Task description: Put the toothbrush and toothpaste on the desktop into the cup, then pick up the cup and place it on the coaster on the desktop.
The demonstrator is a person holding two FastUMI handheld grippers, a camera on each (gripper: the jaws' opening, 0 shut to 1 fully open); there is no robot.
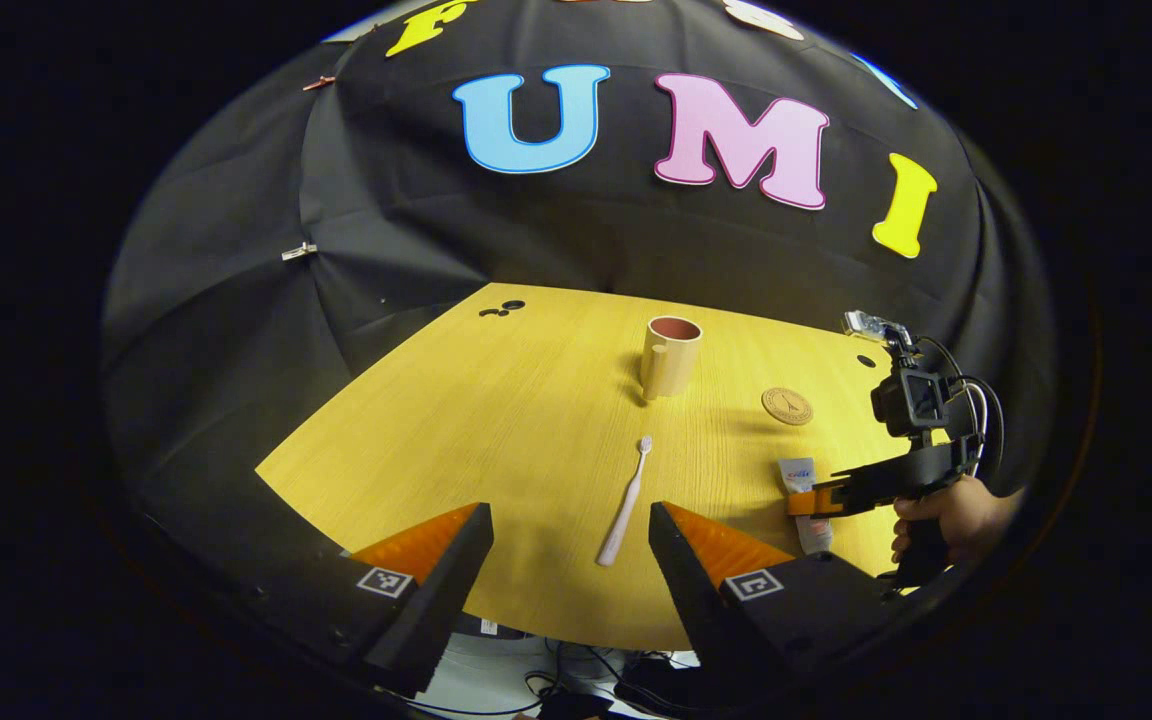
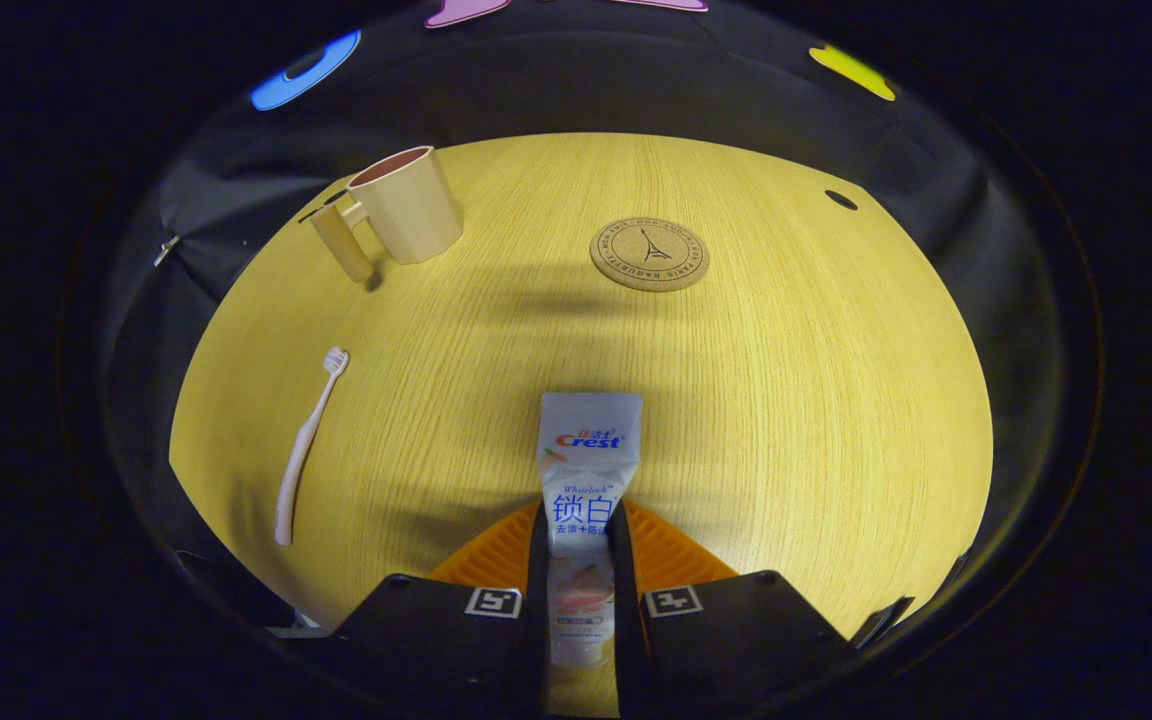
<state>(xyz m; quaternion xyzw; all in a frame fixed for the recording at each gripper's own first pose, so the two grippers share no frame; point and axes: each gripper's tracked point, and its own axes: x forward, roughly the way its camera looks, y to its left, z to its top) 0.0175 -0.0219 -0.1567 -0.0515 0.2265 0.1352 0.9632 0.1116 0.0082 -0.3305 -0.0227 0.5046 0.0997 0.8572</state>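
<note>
A beige cup (image 1: 671,355) (image 2: 406,205) with a handle stands upright near the far side of the wooden table (image 1: 496,420). To its right lies a round cork coaster (image 1: 787,406) (image 2: 649,254). A pale toothbrush (image 1: 626,500) (image 2: 306,445) lies flat, bristles toward the cup. My left gripper (image 1: 568,515) hovers open over the table's front edge, the brush handle just ahead between its fingers. My right gripper (image 2: 579,515) (image 1: 816,500) is shut on the white toothpaste tube (image 2: 589,430) (image 1: 796,470), gripping its middle low over the table.
A hand (image 1: 946,510) holds the right gripper at the table's right side. Small dark holes (image 1: 501,310) (image 2: 841,200) mark the far corners of the tabletop. Cables (image 1: 556,680) hang below the front edge. Black cloth walls surround the table.
</note>
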